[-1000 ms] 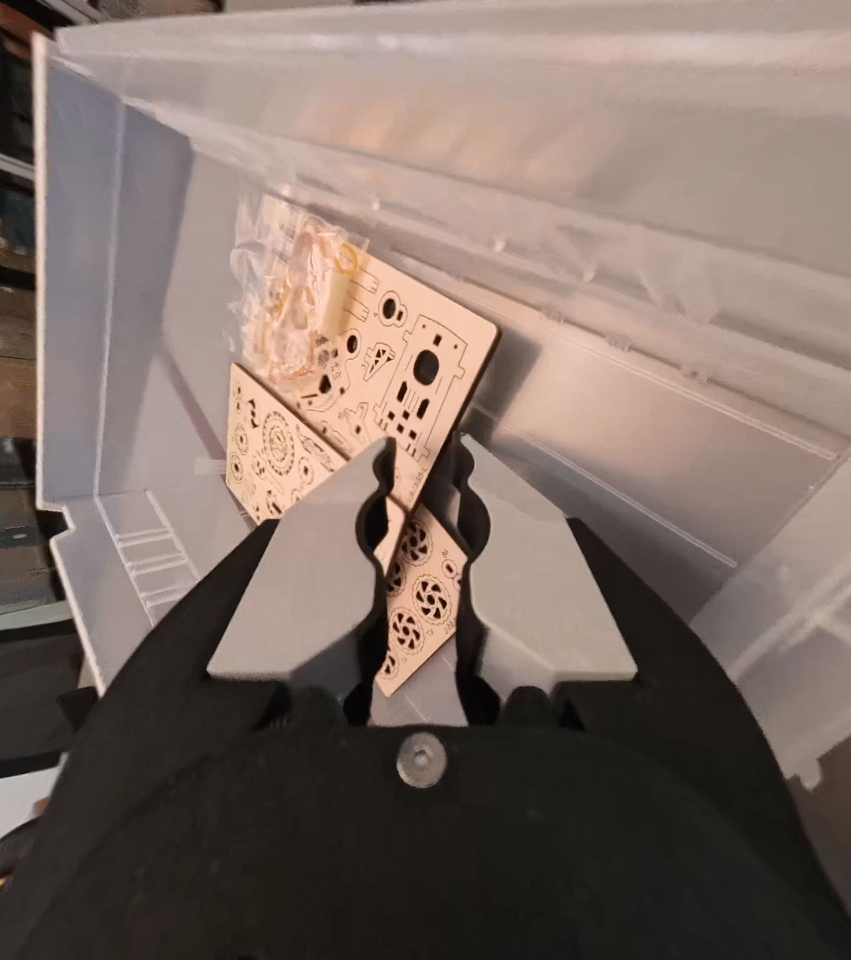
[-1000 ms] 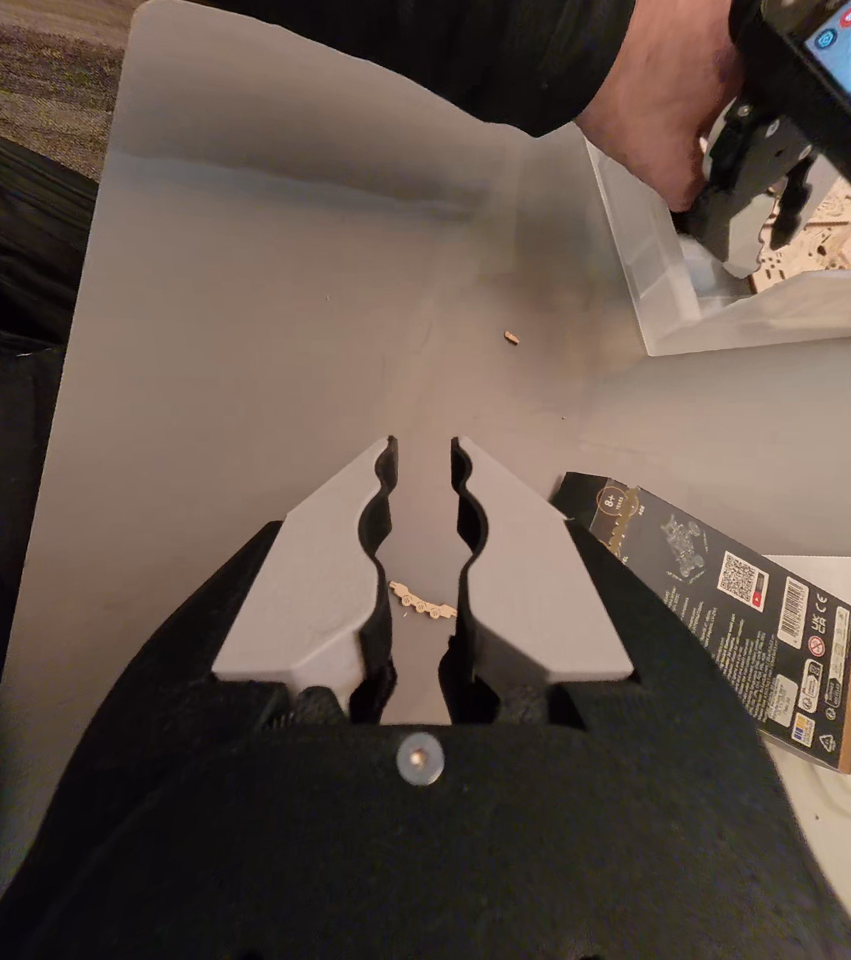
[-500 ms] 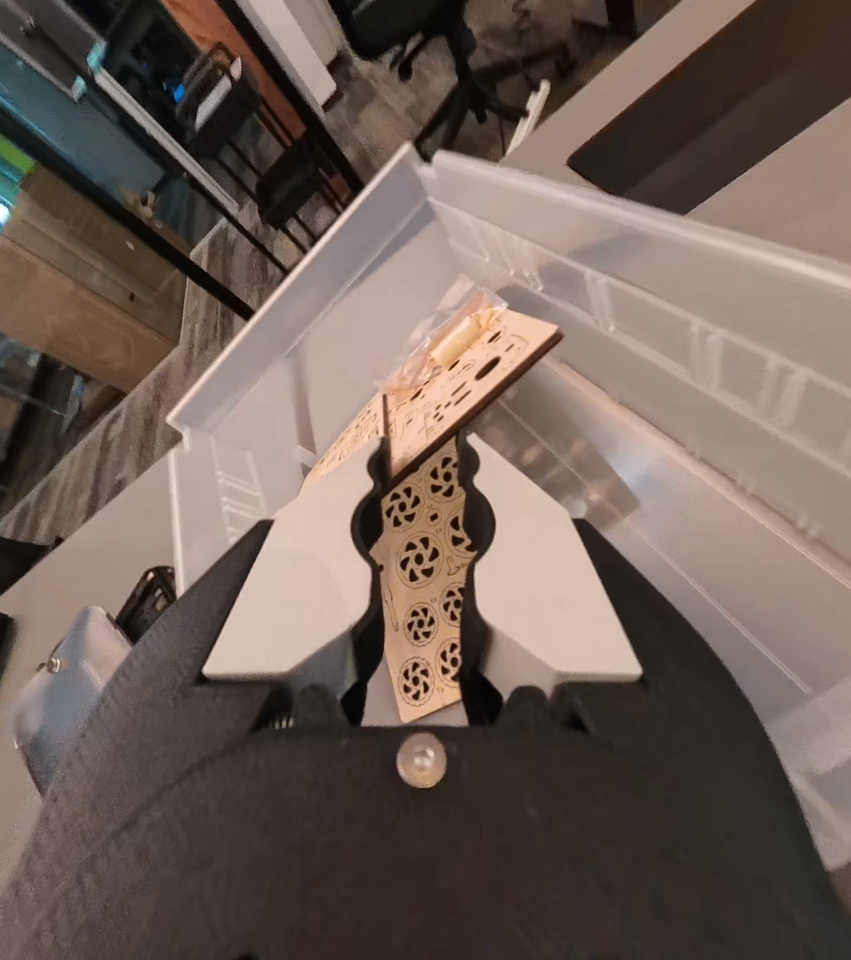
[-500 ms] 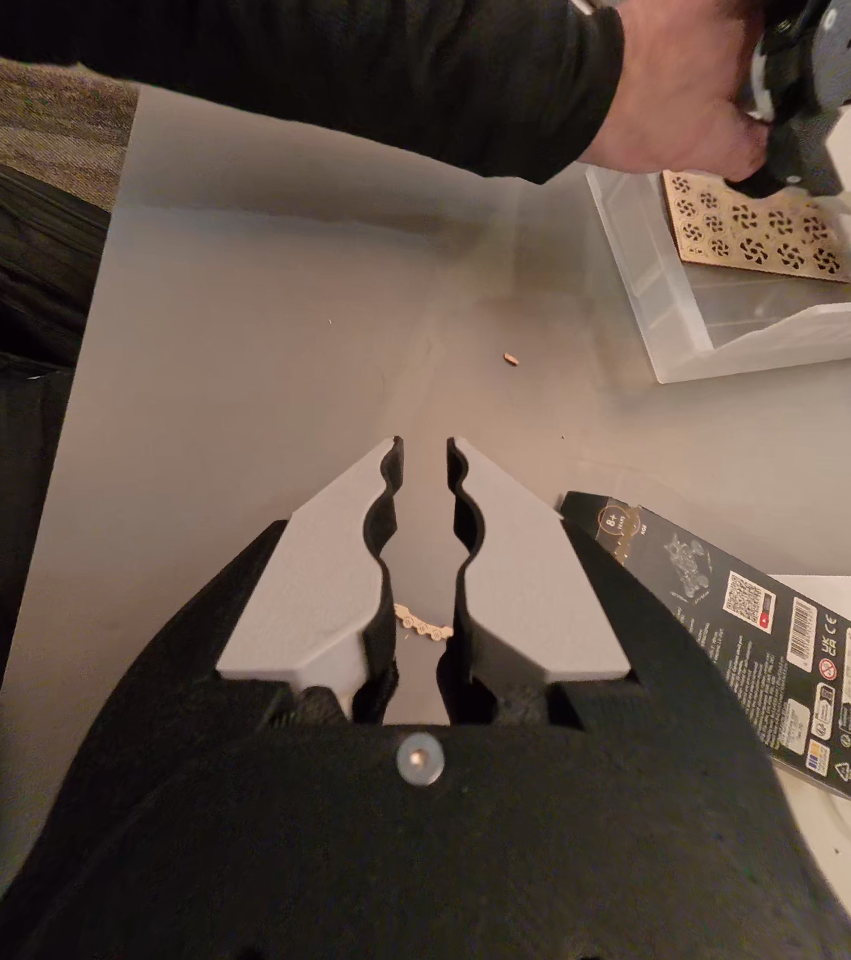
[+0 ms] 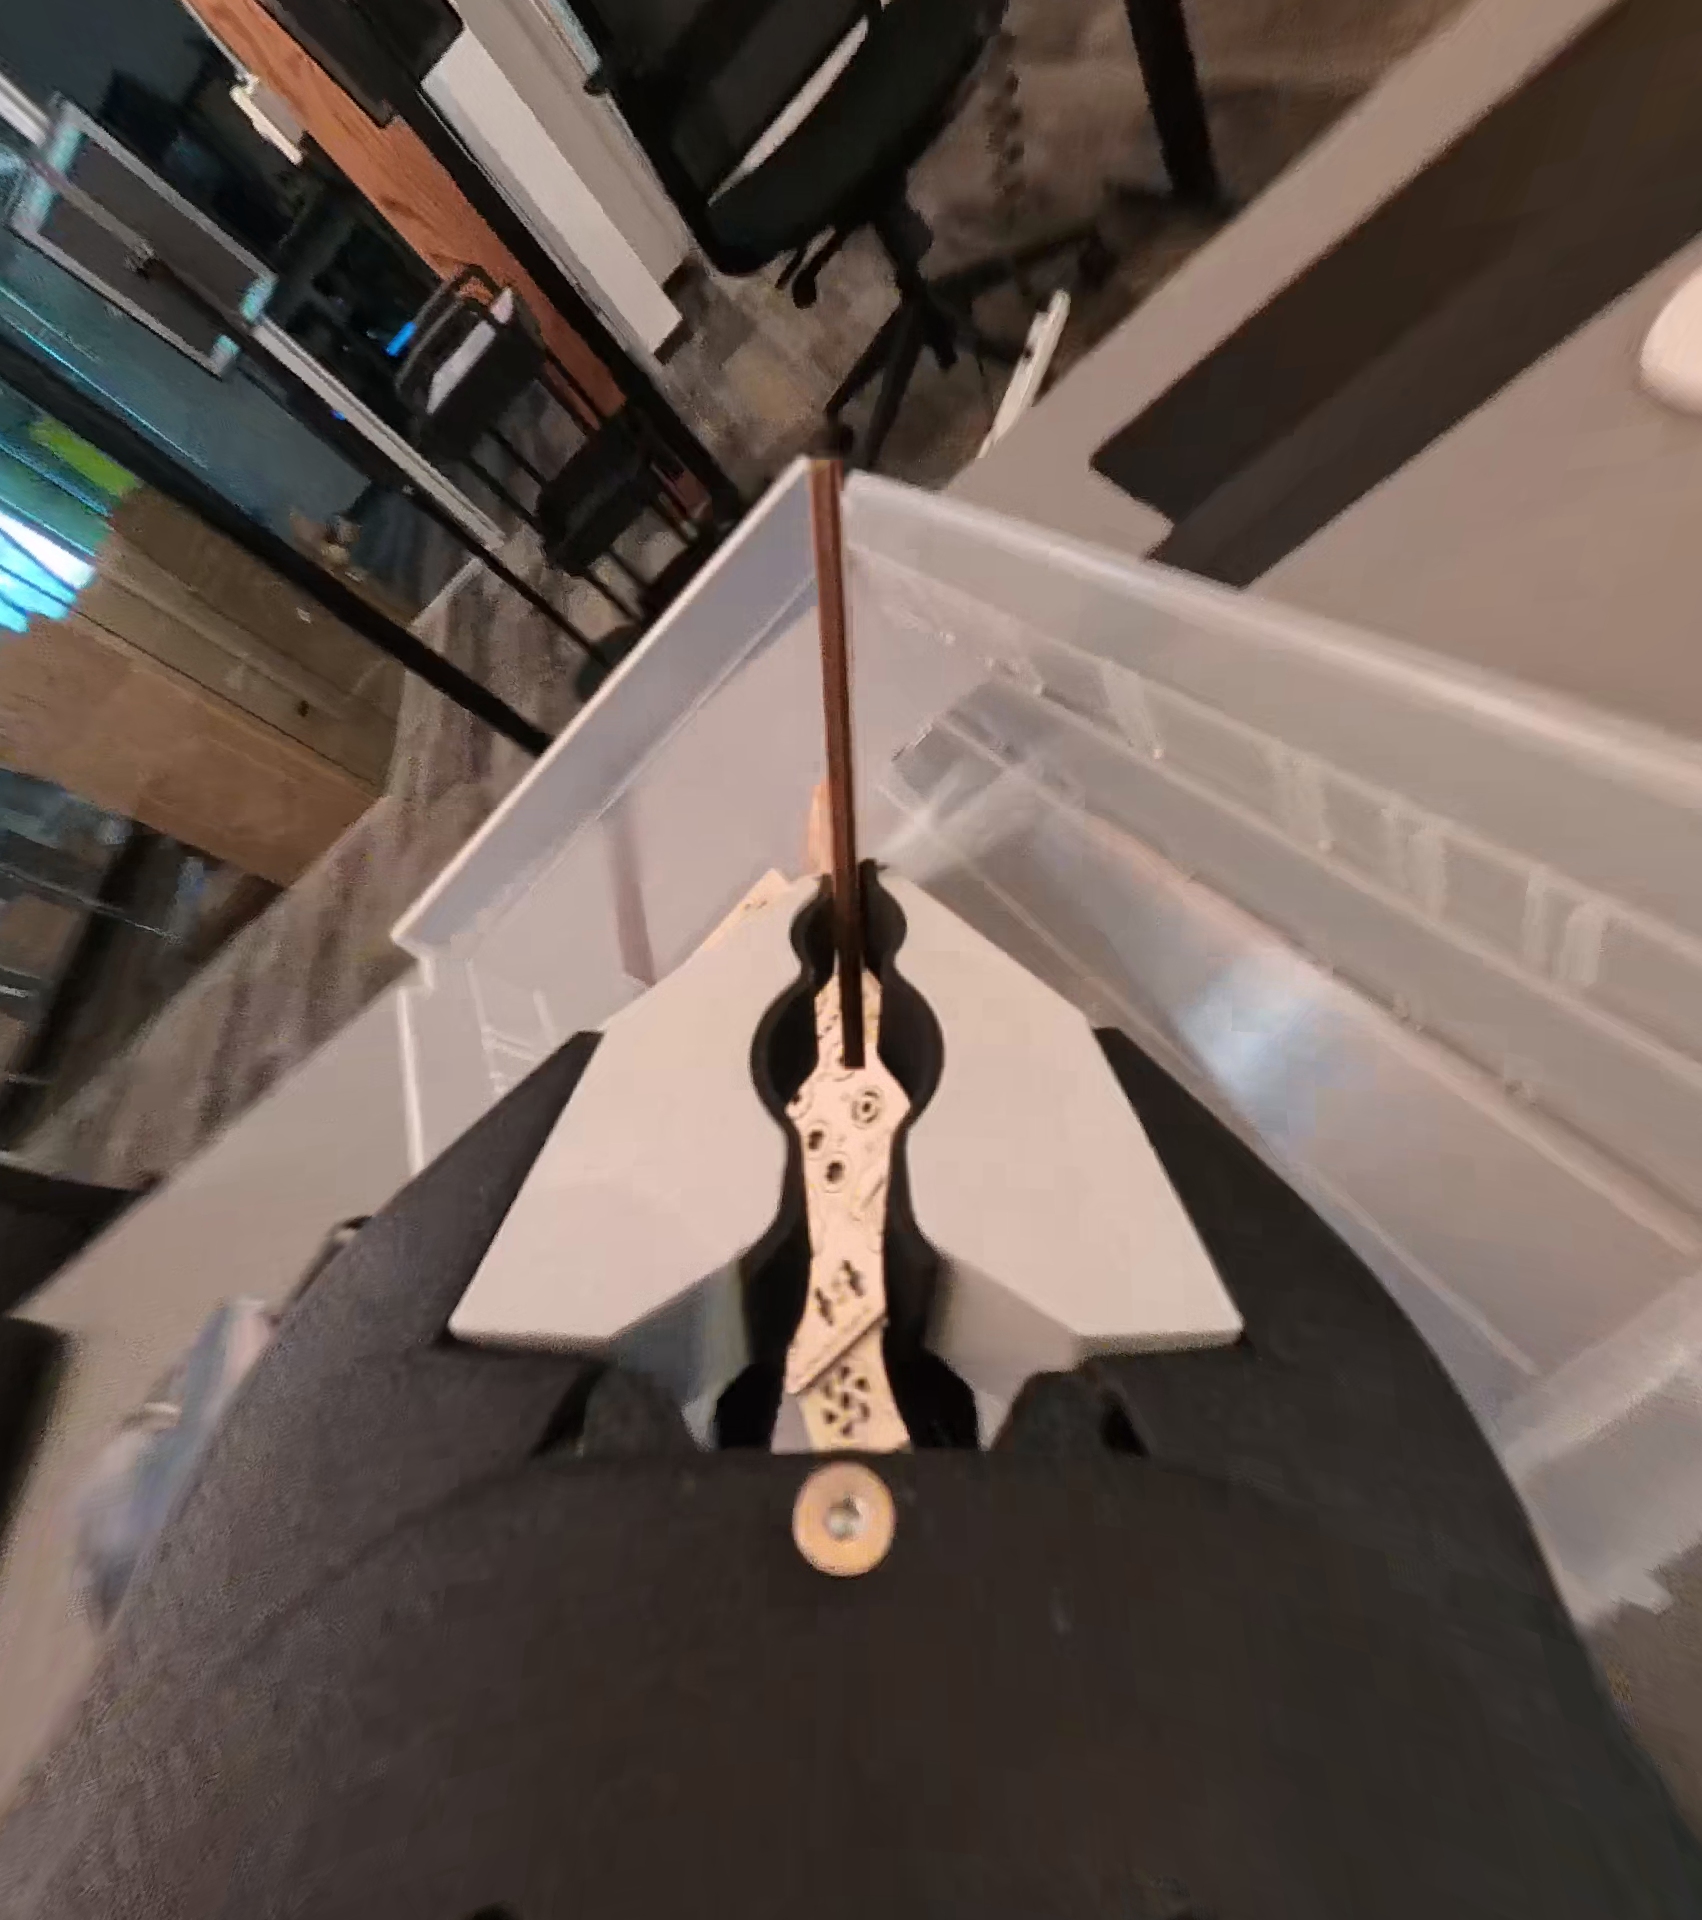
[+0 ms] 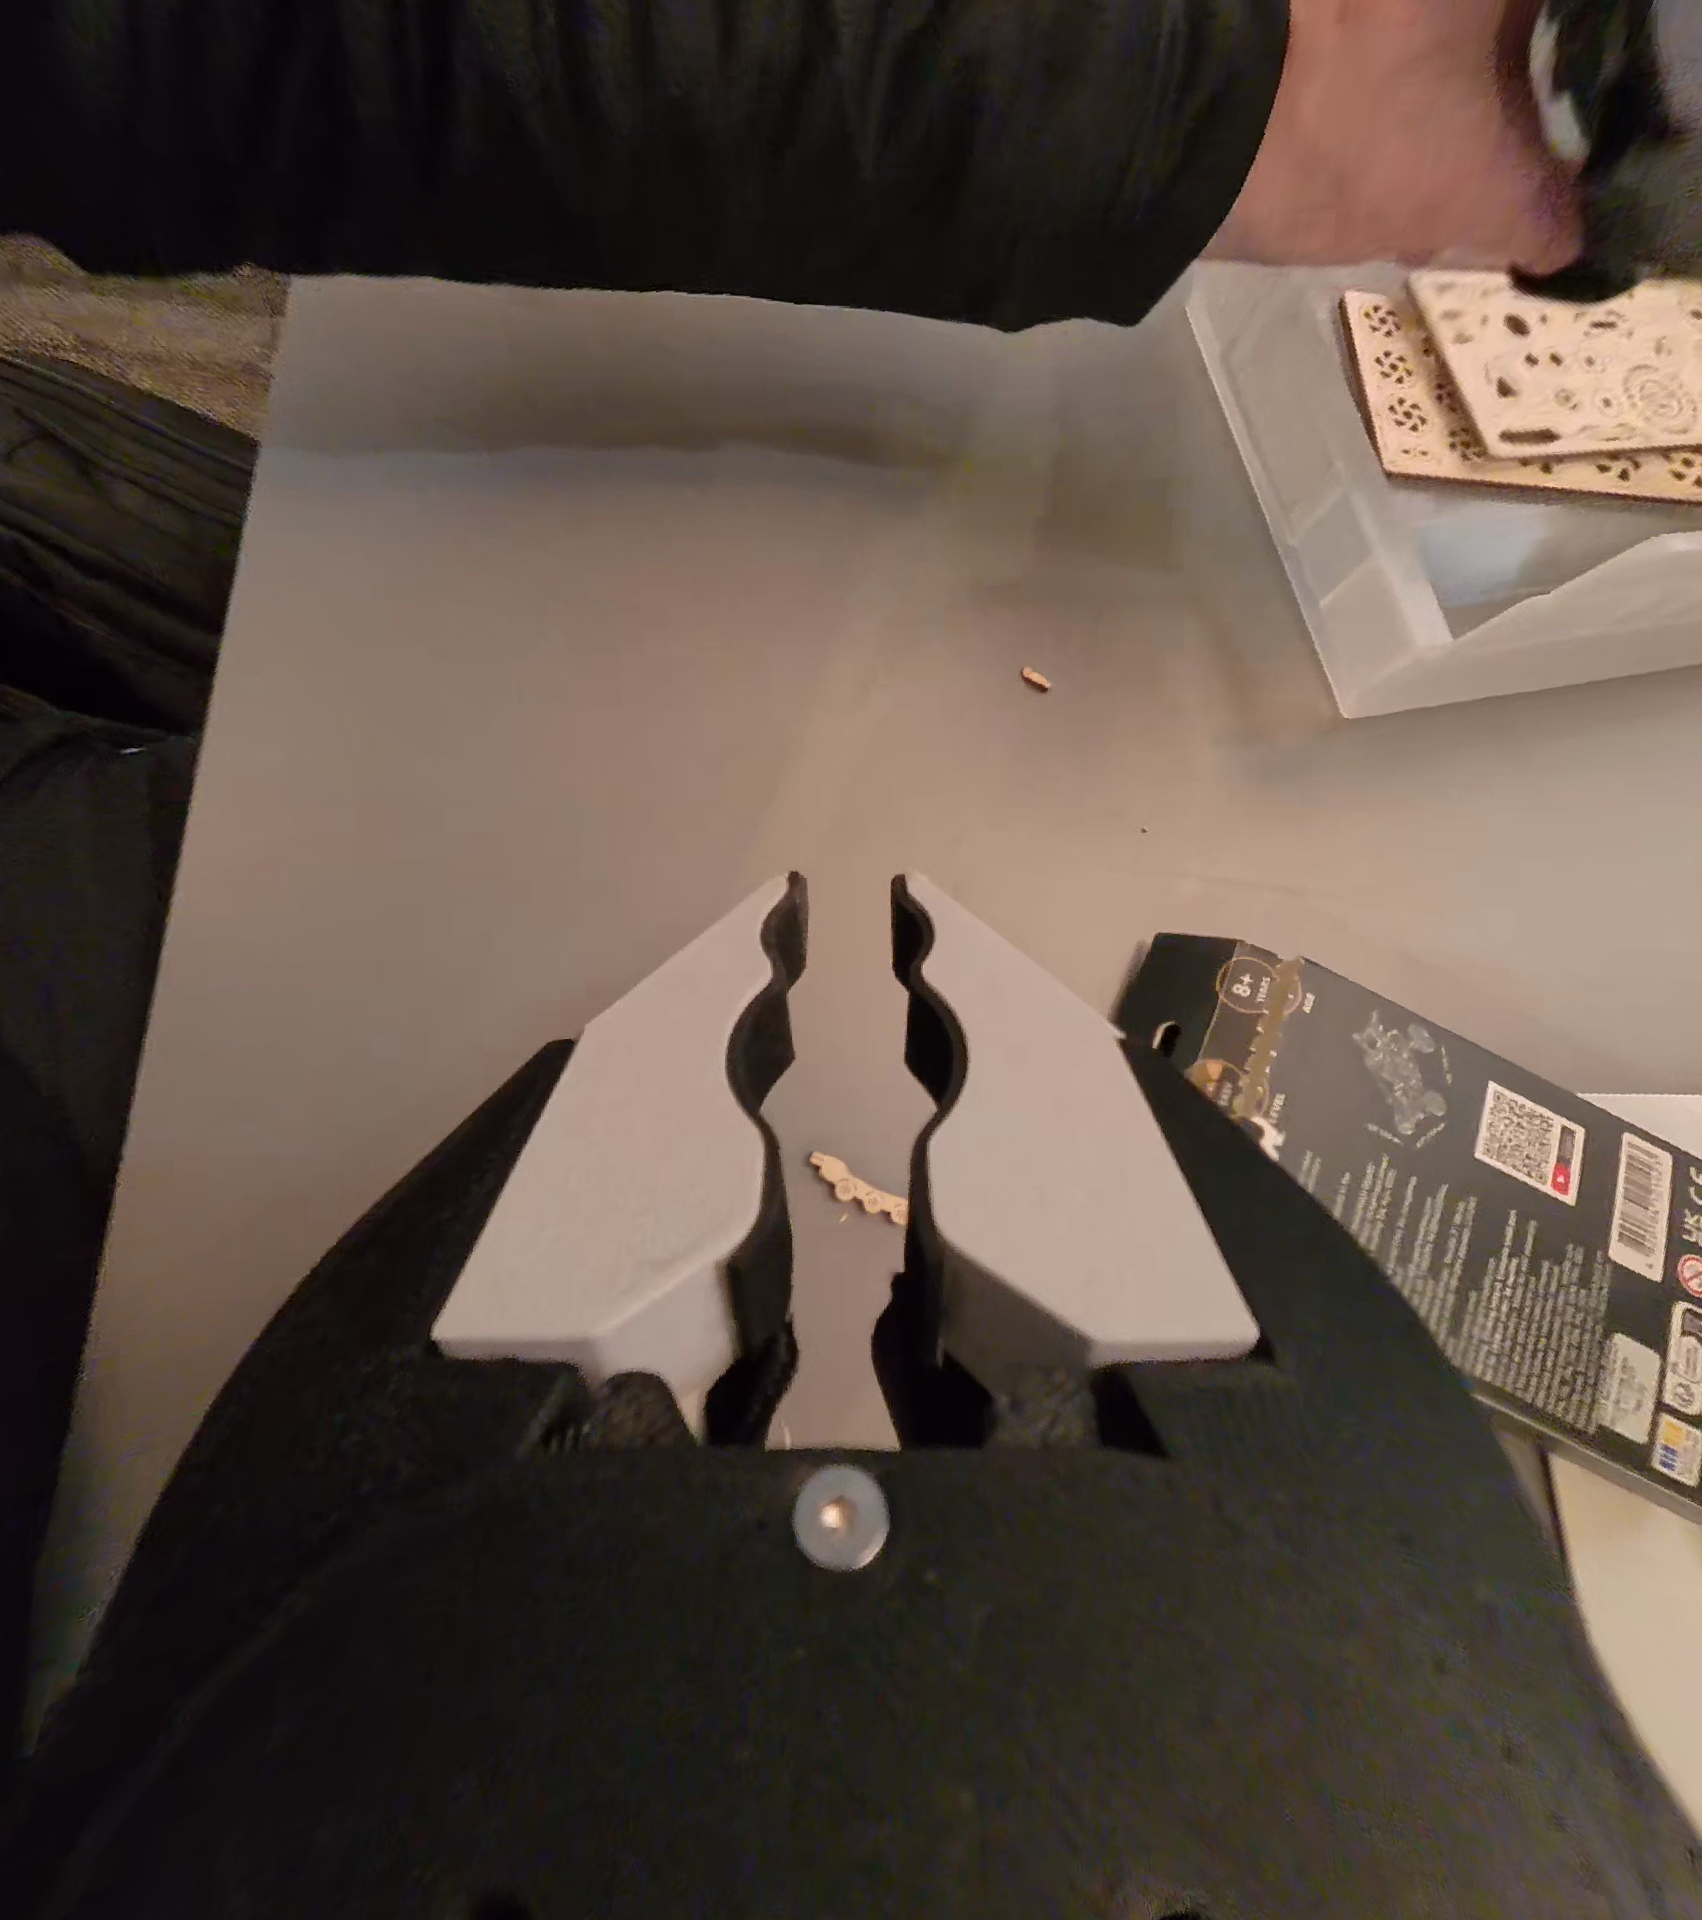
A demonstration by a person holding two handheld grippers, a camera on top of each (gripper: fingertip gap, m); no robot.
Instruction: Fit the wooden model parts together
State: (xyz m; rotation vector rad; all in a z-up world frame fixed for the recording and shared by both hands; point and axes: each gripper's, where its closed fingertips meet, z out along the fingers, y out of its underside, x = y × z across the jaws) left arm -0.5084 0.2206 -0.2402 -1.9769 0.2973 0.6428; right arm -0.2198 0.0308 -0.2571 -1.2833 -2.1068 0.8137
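**Left gripper clamps wooden sheets over a clear bin; right gripper waits open above the table**

In the left wrist view, the left gripper point(image 5: 849, 883) has its jaws closed on thin wooden sheets point(image 5: 839, 1174). One sheet is seen edge-on as a dark brown line point(image 5: 834, 665) running up from the fingertips, so its face is hidden. Between the grey fingers point(image 5: 639, 1174), pale laser-cut faces with small round and pinwheel cut-outs show. How many sheets are clamped is hard to tell; at least two overlap. They are held over a clear plastic bin point(image 5: 1346, 790), whose contents are hidden by the gripper. The room behind is blurred.

In the right wrist view, the right gripper point(image 6: 847, 883) hovers over a grey table point(image 6: 535, 644) with its jaws slightly apart, holding nothing. On the table between its fingers lies one small pale wooden piece with a scalloped edge point(image 6: 857, 1190), partly hidden by the right finger. One tiny wooden crumb point(image 6: 1035, 678) lies farther out. At the right edge lies one black printed box point(image 6: 1512, 1195), resting partly on a white surface that is cut off. At the top, a black sleeve point(image 6: 618, 135) leads to a hand point(image 6: 1387, 135), blurred and partly cut off. Below it two overlapping wooden sheets point(image 6: 1553, 395) show above the bin point(image 6: 1273, 499), the top one patterned with gears and holes, the lower with pinwheels.
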